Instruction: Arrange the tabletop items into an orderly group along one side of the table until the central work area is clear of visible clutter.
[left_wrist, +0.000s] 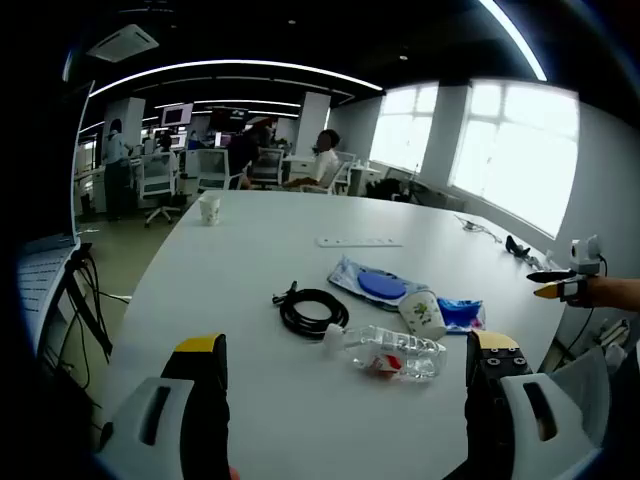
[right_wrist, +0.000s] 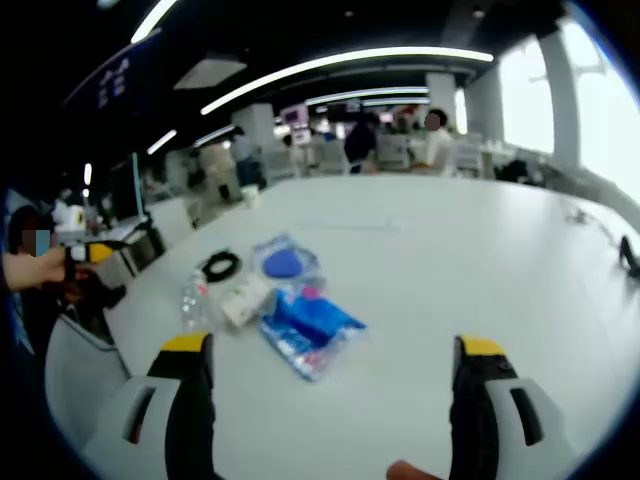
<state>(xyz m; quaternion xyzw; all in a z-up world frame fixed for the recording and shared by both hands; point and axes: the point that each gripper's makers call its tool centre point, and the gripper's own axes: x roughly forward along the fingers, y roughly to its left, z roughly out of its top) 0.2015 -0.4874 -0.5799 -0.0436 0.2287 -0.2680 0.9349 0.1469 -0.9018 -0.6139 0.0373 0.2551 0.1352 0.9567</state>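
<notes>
Left hand-held gripper (left_wrist: 345, 385) hovers open just before bottle (left_wrist: 392, 352).

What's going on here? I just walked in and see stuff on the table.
A person holds tongs in each hand over a white table; both the left tongs and right tongs are open and empty. A black cable coil, plastic bottle, cup and blue packets sit clustered, untouched.

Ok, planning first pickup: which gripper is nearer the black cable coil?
Left. The black cable coil lies just ahead of the left gripper, but beyond the blue packet from the right gripper.
</notes>
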